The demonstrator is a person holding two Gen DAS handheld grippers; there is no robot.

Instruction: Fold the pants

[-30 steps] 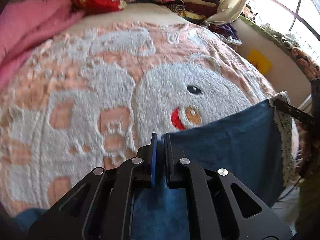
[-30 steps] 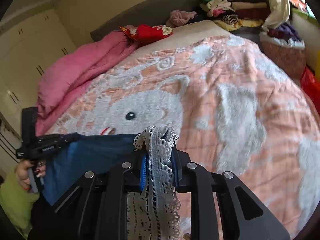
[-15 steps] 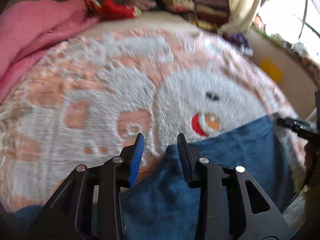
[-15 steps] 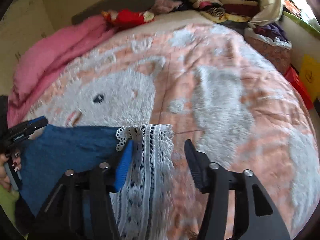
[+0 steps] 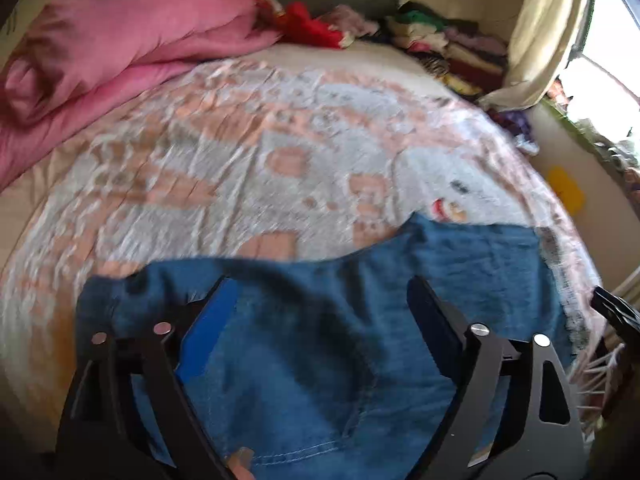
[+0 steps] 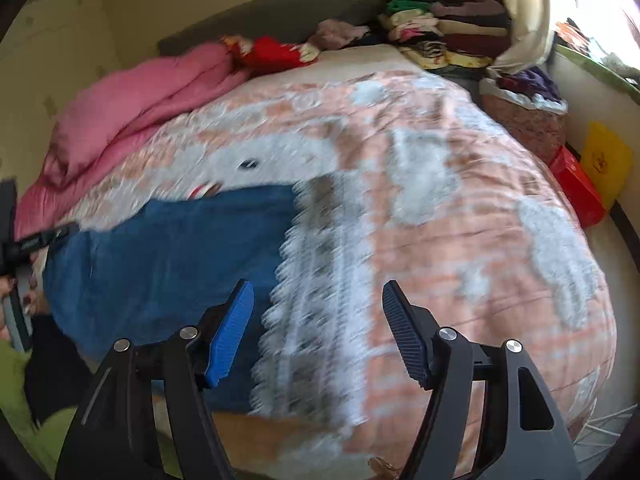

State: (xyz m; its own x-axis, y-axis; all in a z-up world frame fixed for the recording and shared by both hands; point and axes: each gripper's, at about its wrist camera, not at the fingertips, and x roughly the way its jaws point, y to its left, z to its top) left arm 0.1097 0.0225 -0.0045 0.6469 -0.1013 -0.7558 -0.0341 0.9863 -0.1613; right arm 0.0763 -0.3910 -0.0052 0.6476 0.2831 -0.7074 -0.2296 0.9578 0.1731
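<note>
Blue denim pants (image 5: 360, 320) lie spread on the peach-and-white bedspread (image 5: 240, 168) near the bed's front edge, with a white lace hem (image 6: 320, 280) at their right end. My left gripper (image 5: 320, 304) hovers over the denim. Its jaws are opening wide and the pads touch no cloth. My right gripper (image 6: 316, 292) hovers above the lace hem, jaws opening, with nothing pinched. In the right wrist view the left gripper (image 6: 36, 240) and a hand show at the far left. The right gripper's tip (image 5: 612, 308) pokes into the left wrist view.
A pink quilt (image 5: 120, 40) is heaped at the back left. A red garment (image 6: 276, 52) and stacked folded clothes (image 6: 448, 28) lie along the headboard. A basket of clothes (image 6: 524, 112), a red box (image 6: 576, 188) and a yellow board (image 6: 604, 160) stand right of the bed.
Both grippers have opened and let go of the pants' top edge. The cloth has dropped flat onto the bed. Both hands have swung sideways over it, and the current frames are motion-blurred.
</note>
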